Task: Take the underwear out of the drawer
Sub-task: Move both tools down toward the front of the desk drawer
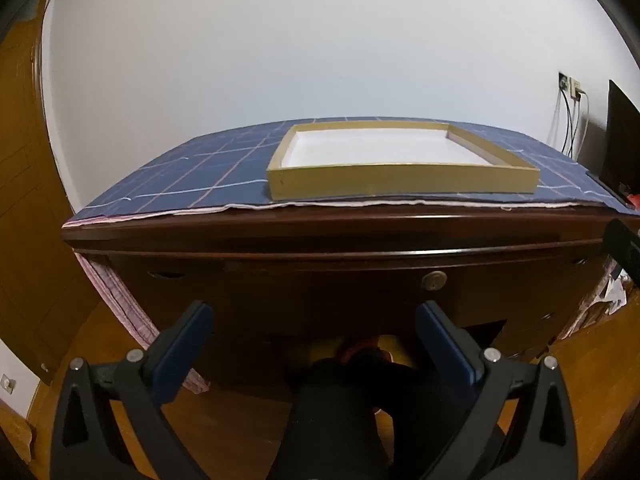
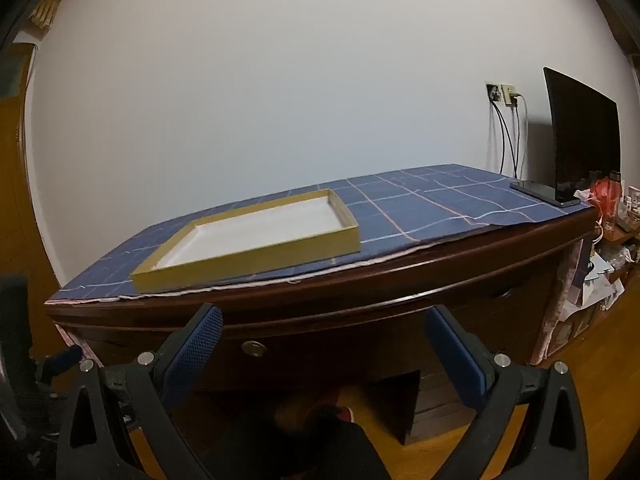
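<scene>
A dark wooden desk stands in front of me, its centre drawer (image 1: pixel 360 280) closed, with a round metal lock (image 1: pixel 434 280) on the front. The same drawer front (image 2: pixel 340 340) and lock (image 2: pixel 253 347) show in the right wrist view. No underwear is visible. My left gripper (image 1: pixel 314 328) hangs open before the drawer front with nothing between its blue pads. My right gripper (image 2: pixel 324 334) is also open and empty, facing the drawer from the right. A shallow yellow tray (image 1: pixel 400 180) with a white bottom lies empty on the blue checked cloth (image 1: pixel 192 176).
A dark monitor (image 2: pixel 580 136) and a phone-like slab (image 2: pixel 544 192) stand at the desk's right end, with cables (image 2: pixel 508 136) running down the wall. Clutter (image 2: pixel 608 280) lies beyond the right side. A person's dark-clad legs (image 1: pixel 360 412) fill the space under the desk. The floor is wood.
</scene>
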